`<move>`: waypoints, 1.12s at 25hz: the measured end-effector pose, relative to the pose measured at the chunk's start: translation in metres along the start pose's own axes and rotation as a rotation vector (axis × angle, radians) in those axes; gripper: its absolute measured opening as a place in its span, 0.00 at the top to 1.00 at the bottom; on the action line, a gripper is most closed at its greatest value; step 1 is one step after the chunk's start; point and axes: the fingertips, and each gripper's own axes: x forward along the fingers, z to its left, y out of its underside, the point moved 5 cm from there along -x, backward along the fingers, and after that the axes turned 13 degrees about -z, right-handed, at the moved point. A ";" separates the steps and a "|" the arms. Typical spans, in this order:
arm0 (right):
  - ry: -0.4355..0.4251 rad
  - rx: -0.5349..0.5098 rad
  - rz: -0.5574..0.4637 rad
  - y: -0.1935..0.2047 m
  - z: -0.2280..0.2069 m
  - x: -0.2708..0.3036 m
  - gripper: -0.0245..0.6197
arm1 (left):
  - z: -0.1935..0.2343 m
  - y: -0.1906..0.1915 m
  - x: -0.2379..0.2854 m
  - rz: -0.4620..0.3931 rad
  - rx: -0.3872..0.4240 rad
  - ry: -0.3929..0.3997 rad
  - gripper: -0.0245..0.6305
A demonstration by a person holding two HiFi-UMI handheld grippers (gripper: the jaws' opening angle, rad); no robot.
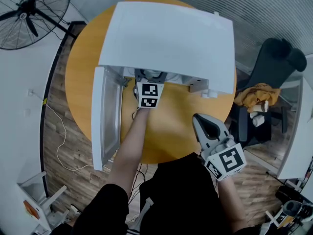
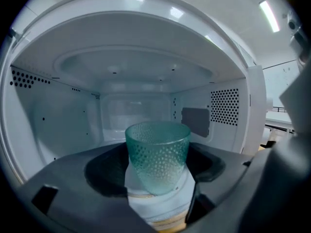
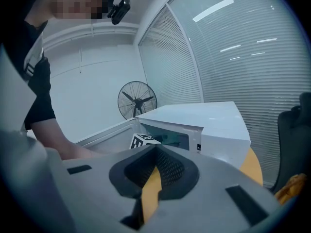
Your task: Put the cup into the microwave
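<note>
A green dotted glass cup stands upright between the jaws of my left gripper, which is shut on it. The cup is at the mouth of the white microwave's cavity, with the cavity floor just below it. In the head view the left gripper reaches under the microwave top, so the cup is hidden there. The microwave door hangs open to the left. My right gripper hovers over the front of the round orange table, shut with nothing in it; in its own view the right gripper points at the microwave.
A standing fan is at the far left on the wooden floor. A dark chair with an orange cloth stands to the right of the table. A person's arm shows at the left of the right gripper view.
</note>
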 end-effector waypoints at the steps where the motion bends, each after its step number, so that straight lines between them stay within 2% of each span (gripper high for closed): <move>1: 0.001 0.000 0.002 0.001 0.000 0.000 0.95 | 0.000 0.000 0.003 -0.002 0.002 0.004 0.42; 11: 0.006 0.011 0.019 0.007 0.003 -0.005 0.95 | 0.005 0.001 0.024 -0.047 0.017 0.025 0.42; 28: 0.028 0.028 0.006 0.015 0.004 -0.023 0.95 | 0.004 0.002 0.019 -0.030 0.081 -0.042 0.41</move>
